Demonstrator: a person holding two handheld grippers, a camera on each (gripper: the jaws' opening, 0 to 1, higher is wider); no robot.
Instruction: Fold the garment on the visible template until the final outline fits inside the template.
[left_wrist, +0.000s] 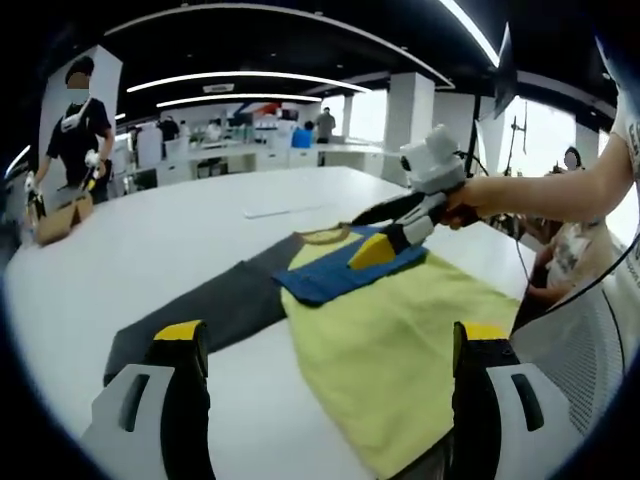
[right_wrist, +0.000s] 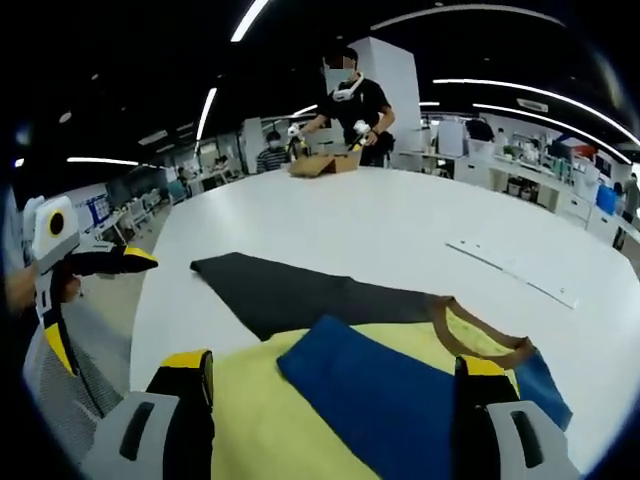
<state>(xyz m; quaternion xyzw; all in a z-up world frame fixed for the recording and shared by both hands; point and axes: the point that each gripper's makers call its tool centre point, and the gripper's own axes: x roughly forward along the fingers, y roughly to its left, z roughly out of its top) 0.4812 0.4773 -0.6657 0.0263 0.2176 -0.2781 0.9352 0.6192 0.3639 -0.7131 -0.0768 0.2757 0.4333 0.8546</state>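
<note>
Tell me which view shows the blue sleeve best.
The right gripper view: the blue sleeve lies close and large across the yellow shirt, between that tool's jaws. The left gripper view shows the sleeve smaller and farther off, with the right tool over part of it.

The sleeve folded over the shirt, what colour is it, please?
Blue sleeve, clearest in the right gripper view.

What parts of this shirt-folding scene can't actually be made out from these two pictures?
- Yellow shirt: its lower hem is cut off by the bottom edge in the left gripper view.
- Dark template: partly covered by the shirt, so its full outline is hidden.
- Blue sleeve: its near end runs off the bottom edge in the right gripper view.
- Right tongs: whether they pinch the sleeve is too small to tell.
- Cardboard box: contents too far off.
</note>
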